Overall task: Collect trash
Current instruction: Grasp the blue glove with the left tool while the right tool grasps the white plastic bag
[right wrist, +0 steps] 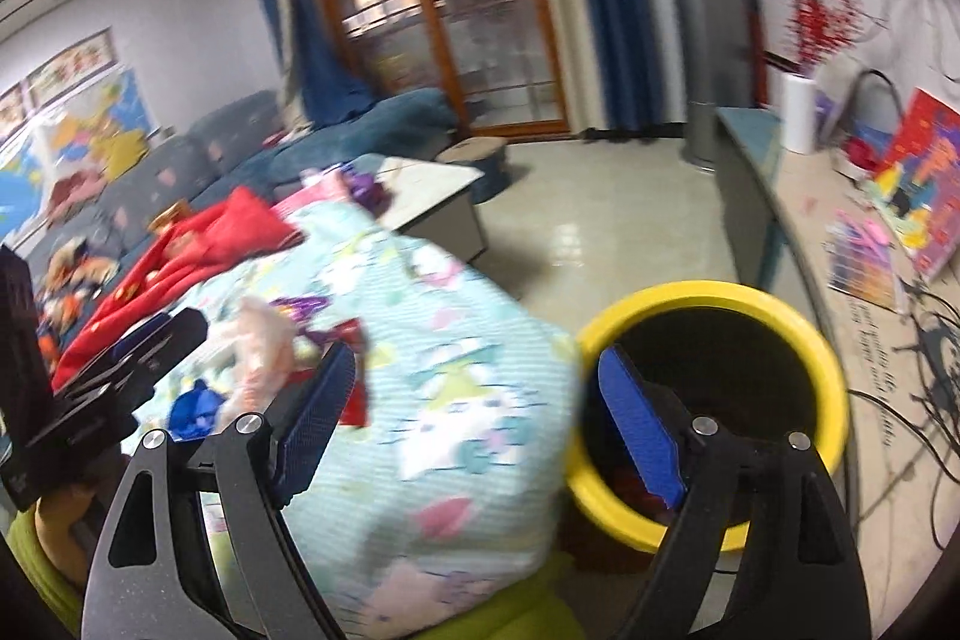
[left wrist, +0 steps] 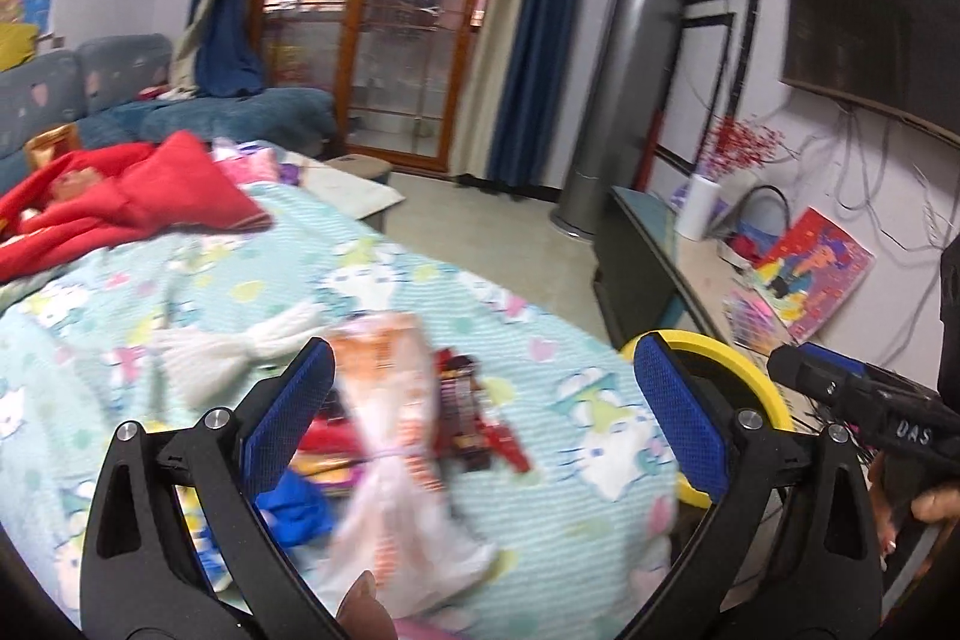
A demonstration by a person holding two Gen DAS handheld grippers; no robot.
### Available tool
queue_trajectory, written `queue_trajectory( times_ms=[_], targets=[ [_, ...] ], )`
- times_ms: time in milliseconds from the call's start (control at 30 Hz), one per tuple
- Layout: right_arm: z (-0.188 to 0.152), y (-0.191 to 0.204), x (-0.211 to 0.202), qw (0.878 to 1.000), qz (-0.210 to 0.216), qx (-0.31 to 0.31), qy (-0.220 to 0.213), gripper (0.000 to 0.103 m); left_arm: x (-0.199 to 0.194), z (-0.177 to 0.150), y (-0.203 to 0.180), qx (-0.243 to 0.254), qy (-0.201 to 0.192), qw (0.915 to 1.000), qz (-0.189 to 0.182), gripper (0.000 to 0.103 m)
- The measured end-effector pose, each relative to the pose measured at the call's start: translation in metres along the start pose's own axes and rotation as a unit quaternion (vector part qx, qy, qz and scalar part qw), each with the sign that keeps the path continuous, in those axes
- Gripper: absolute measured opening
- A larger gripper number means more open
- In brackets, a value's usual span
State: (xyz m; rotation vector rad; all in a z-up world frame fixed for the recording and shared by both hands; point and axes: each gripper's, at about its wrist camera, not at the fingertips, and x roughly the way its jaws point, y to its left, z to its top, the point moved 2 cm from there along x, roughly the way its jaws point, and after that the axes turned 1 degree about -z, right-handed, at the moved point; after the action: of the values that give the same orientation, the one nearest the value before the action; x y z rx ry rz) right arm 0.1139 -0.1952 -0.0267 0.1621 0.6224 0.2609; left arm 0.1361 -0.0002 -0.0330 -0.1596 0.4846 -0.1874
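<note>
Trash lies on a light blue cartoon-print blanket (left wrist: pixel 540 508): a crumpled orange-and-white plastic bag (left wrist: pixel 396 436), red wrappers (left wrist: pixel 480 424) and a blue scrap (left wrist: pixel 294 511). My left gripper (left wrist: pixel 483 424) is open, its jaws wide apart above this pile, holding nothing. A yellow-rimmed black bin (right wrist: pixel 714 400) stands on the floor beside the blanket's right edge. My right gripper (right wrist: pixel 480 430) is open and empty, its right finger over the bin's mouth. The bag (right wrist: pixel 258 346) and blue scrap (right wrist: pixel 192 412) also show at left in the right wrist view.
A red garment (left wrist: pixel 132 196) lies at the blanket's far end. A blue sofa (left wrist: pixel 84 88) is behind it. A low cabinet (left wrist: pixel 672 256) with a painting (left wrist: pixel 816 274) and cables runs along the right wall. A tall grey column unit (left wrist: pixel 630 64) stands by the curtains.
</note>
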Motion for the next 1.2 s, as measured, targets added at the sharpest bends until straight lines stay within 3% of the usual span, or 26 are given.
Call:
queue_trajectory(
  times_ms=[333, 567, 833, 933, 1033, 1167, 1200],
  targets=[
    [-0.023, 0.098, 0.043, 0.994, 0.076, -0.066, 0.038, 0.083, -0.036, -0.006, 0.076, -0.049, 0.002, 0.9974, 0.053, 0.092],
    [-0.047, 0.142, 0.069, 0.989, 0.096, -0.091, 0.066, 0.083, -0.055, -0.016, 0.111, -0.075, 0.006, 0.9950, 0.065, 0.090],
    [-0.061, 0.151, 0.091, 0.988, 0.094, -0.090, 0.087, 0.083, -0.054, -0.032, 0.121, -0.091, 0.030, 0.9954, 0.010, 0.056],
    [-0.067, 0.149, 0.099, 0.987, 0.093, -0.089, 0.097, 0.082, -0.042, -0.038, 0.113, -0.080, 0.050, 0.9953, -0.019, 0.049],
    [-0.075, 0.148, 0.107, 0.984, 0.105, -0.082, 0.116, 0.075, -0.027, -0.046, 0.103, -0.064, 0.072, 0.9951, -0.021, 0.048],
    [-0.083, 0.150, 0.112, 0.979, 0.131, -0.077, 0.139, 0.054, -0.011, -0.057, 0.102, -0.064, 0.099, 0.9930, -0.010, 0.034],
    [-0.085, 0.151, 0.111, 0.977, 0.135, -0.081, 0.142, 0.052, -0.010, -0.059, 0.102, -0.064, 0.100, 0.9928, -0.009, 0.033]
  ],
)
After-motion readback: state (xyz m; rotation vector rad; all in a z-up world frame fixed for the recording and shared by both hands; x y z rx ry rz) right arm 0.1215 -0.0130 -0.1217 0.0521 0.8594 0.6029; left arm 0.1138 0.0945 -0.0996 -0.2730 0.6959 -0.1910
